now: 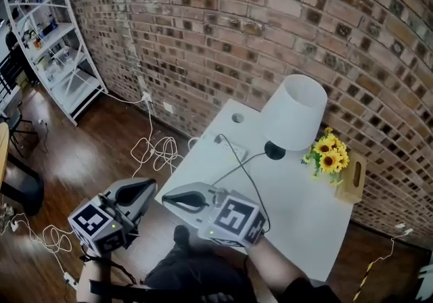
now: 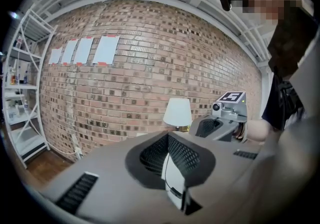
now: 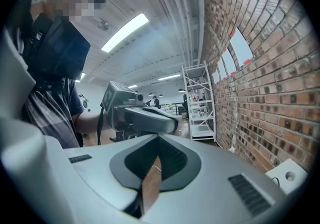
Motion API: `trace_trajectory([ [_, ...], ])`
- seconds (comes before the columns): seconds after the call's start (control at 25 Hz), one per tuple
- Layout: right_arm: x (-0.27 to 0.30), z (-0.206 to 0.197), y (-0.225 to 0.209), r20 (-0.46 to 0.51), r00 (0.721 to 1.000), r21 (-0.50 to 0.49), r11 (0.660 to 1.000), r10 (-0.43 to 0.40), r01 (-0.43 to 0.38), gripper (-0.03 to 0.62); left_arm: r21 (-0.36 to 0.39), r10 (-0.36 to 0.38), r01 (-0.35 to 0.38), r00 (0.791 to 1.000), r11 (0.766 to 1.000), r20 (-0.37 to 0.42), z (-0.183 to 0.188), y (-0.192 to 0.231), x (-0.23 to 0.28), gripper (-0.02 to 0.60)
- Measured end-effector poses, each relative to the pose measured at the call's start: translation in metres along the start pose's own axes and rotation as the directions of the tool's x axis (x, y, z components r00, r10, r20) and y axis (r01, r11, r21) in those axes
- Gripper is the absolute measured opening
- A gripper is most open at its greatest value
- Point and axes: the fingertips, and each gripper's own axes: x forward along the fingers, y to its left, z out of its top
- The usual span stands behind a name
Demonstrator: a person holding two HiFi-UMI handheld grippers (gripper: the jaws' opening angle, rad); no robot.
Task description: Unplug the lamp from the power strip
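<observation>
The task is at the approach step: nothing has been touched. In the head view both tools sit low in the frame, short of the goal. The left tool (image 1: 145, 191) hangs over the wooden floor (image 1: 88, 153), beside the near-left edge of the white surface (image 1: 304, 227). The right tool (image 1: 169, 196) is just over that edge. Each tool's own view shows its jaws drawn together, with only a thin slit between them and nothing gripped.

The lamp (image 1: 295, 112) stands at centre right of the frame, with a smooth white tapered shade on a small round black base. Its thin black cord (image 1: 238, 168) loops across the surface to the flat, white, oblong plastic power strip (image 1: 231, 149), which lies left of the base near the brick wall (image 1: 270, 31). The plug itself is too small to make out.

Judging from this, the next move is to open one tool and close it on the plug body, not the limp cord. The light strip will probably lift unless the other tool pins it down, and the pull should go straight out.
</observation>
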Motion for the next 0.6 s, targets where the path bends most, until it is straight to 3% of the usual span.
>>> trace_trajectory([
  [0.36, 0.030, -0.002, -0.048, -0.056, 0.996, 0.026, 0.997, -0.069, 0.070, 0.003, 0.020, -0.052, 0.052, 0.999, 0.998, -0.001, -0.003, 0.063, 0.024, 0.008],
  [0.48, 0.032, -0.001, -0.073, -0.071, 0.989, 0.031, 0.990, -0.133, 0.135, 0.003, 0.071, -0.083, 0.083, 0.997, 0.994, -0.007, -0.006, 0.083, 0.037, 0.008],
  [0.6, 0.030, -0.004, -0.095, -0.092, 0.973, 0.058, 0.975, -0.210, 0.215, 0.003, 0.053, -0.125, 0.128, 0.991, 0.990, -0.052, -0.010, 0.090, 0.050, 0.008],
])
